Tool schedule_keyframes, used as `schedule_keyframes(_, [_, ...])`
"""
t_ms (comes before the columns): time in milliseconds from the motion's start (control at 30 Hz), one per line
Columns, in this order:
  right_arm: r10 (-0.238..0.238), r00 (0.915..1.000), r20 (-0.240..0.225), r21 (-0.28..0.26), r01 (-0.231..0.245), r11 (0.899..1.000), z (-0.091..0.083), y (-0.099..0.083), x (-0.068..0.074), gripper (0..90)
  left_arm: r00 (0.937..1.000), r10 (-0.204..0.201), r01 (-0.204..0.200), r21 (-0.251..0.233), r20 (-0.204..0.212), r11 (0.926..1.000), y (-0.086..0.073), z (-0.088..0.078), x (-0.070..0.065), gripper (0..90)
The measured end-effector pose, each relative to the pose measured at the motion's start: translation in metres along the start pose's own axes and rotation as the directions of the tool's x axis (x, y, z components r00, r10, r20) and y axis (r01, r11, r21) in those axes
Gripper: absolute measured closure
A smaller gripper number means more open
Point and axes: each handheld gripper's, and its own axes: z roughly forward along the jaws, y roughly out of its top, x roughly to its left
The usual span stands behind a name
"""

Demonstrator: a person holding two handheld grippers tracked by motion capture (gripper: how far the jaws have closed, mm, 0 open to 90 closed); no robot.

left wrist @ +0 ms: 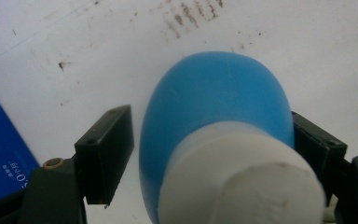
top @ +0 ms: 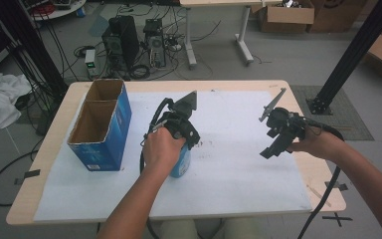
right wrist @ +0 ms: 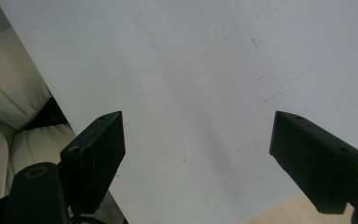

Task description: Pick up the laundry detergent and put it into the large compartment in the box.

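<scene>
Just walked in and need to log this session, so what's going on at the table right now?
A person is working with a handheld gripper in each hand over a white sheet on the table. The left gripper has its jaws around a blue bottle with a white cap; one jaw sits against the bottle, while a small gap shows at the other. The right gripper is held open above bare sheet, holding nothing. An open blue box stands to the left.

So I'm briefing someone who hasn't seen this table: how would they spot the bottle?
On the white sheet covering the table, look right of the open blue box. The bottle stands there under the left gripper: light blue body, white cap, the one rounded thing.
</scene>
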Motion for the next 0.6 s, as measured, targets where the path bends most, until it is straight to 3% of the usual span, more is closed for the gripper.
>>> schedule_keyframes(600, [-0.009, 1.0, 0.003, 0.002, 0.009, 1.0, -0.0009, 0.0022, 0.0013, 18.2, 0.9999, -0.013, 0.013, -0.008, 0.01, 0.9999, -0.0018, -0.0012, 0.0018, 30.1])
